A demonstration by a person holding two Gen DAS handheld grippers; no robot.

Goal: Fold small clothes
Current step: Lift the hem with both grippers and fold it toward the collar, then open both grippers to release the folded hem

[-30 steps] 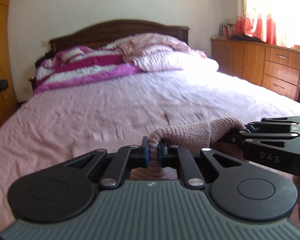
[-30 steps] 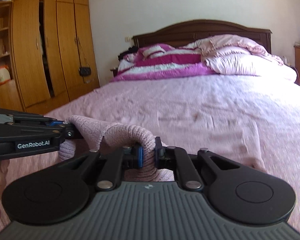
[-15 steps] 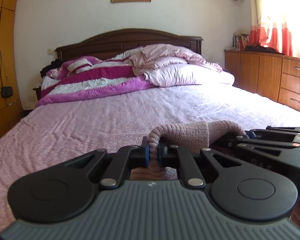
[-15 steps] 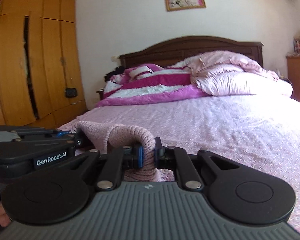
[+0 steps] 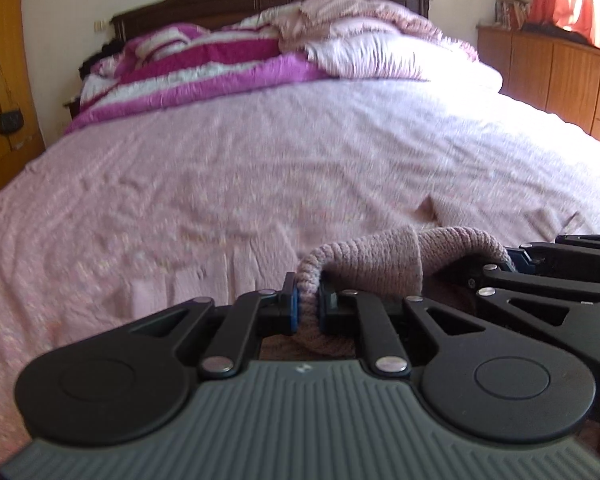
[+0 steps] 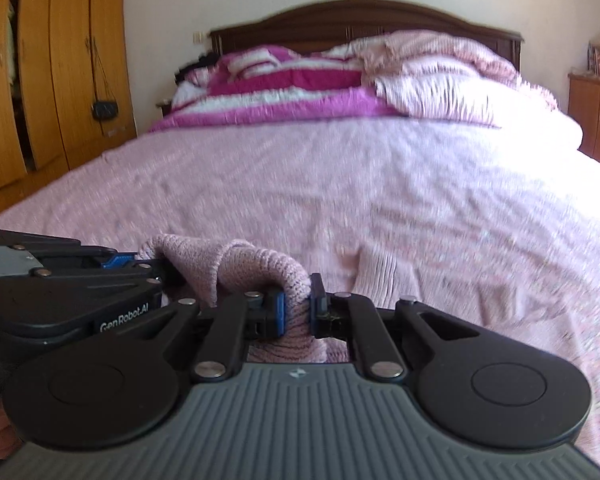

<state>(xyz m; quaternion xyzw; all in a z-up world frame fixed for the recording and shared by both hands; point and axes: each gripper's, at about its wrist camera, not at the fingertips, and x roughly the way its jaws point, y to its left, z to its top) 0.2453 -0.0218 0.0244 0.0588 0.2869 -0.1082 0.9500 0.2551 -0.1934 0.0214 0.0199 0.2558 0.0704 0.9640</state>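
Observation:
A small pink knit garment [image 5: 380, 264] hangs bunched between my two grippers, just above the near part of the pink bedspread [image 5: 260, 168]. My left gripper [image 5: 307, 304] pinches one end of it; its jaws are starting to open, with the knit still pressed between the blue pads. The right gripper [image 5: 510, 258] comes in from the right and holds the other end. In the right wrist view my right gripper [image 6: 296, 308] is shut on the knit garment [image 6: 240, 264], and the left gripper [image 6: 136, 260] grips it from the left. Most of the cloth below the jaws is hidden.
A magenta and white striped quilt [image 5: 220, 68] and a pale pink quilt [image 5: 380, 44] are heaped by the dark headboard [image 6: 360, 16]. A wooden wardrobe [image 6: 52, 72] stands left of the bed, a wooden dresser [image 5: 560, 68] to the right.
Both grippers have travelled forward over the bed and come lower, carrying the knit garment between them. The views now tilt down more onto the bedspread.

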